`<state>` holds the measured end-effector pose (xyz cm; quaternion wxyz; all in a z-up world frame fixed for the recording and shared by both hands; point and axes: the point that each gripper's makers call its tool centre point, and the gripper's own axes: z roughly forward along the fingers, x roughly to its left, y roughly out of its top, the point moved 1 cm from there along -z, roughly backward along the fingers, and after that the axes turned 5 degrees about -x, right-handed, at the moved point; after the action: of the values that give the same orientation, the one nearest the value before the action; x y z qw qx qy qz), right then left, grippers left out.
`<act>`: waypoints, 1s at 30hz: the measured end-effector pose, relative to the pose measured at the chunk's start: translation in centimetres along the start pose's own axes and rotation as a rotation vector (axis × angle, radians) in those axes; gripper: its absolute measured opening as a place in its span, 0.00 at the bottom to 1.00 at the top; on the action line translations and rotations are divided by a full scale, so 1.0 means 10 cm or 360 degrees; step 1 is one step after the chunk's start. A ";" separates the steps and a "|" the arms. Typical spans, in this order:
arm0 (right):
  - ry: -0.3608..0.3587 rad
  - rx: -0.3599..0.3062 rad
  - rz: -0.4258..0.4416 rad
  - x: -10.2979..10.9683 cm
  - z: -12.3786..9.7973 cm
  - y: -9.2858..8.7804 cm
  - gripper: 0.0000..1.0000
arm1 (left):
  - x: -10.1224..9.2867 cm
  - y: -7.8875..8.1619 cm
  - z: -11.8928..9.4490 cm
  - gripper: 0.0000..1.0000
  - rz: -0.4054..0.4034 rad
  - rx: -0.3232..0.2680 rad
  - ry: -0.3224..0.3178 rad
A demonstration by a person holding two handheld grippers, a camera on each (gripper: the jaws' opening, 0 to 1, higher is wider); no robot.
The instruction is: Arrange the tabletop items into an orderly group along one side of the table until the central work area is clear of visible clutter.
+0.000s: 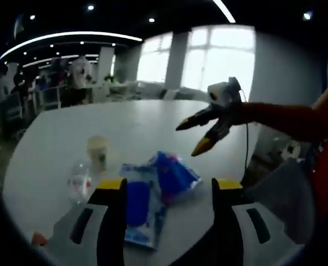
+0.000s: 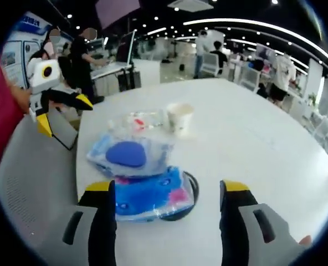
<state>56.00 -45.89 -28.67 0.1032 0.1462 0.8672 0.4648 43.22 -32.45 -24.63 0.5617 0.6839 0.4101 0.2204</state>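
On the white table (image 1: 153,119) lie two blue packets, one (image 1: 137,210) nearest me and another (image 1: 175,174) beside it. A paper cup (image 1: 97,152) and a clear plastic packet (image 1: 78,180) sit further left. My left gripper (image 1: 169,185) is open above the near packet. My right gripper (image 1: 190,137) hovers open over the table's right side. In the right gripper view, a blue packet (image 2: 147,197) lies on a dark ring (image 2: 190,191), with a blue-oval packet (image 2: 128,155), a clear packet (image 2: 136,122) and the cup (image 2: 180,116) behind. The right gripper (image 2: 167,188) is open, and the left gripper (image 2: 64,113) is open at the left edge.
A grey chair (image 2: 25,183) stands at the table's edge by the person's red sleeve (image 1: 286,119). A small orange thing (image 1: 37,238) lies near the front edge. People (image 2: 83,55) and desks are in the background. Bare tabletop (image 2: 264,138) stretches beyond the items.
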 end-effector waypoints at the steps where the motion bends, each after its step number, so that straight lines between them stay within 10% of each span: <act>1: 0.0013 0.0010 -0.0007 -0.03 0.03 -0.02 0.73 | 0.00 -0.01 0.00 0.59 -0.0003 0.0006 0.0000; 30: 0.0309 0.0177 -0.0168 -0.22 0.62 -0.32 0.26 | -0.14 -0.20 0.19 0.59 -0.0082 0.0122 -0.0011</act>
<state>59.53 -43.54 -34.69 0.0347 0.0602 0.9040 0.4218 43.21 -34.62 -26.80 0.5421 0.6948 0.4338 0.1875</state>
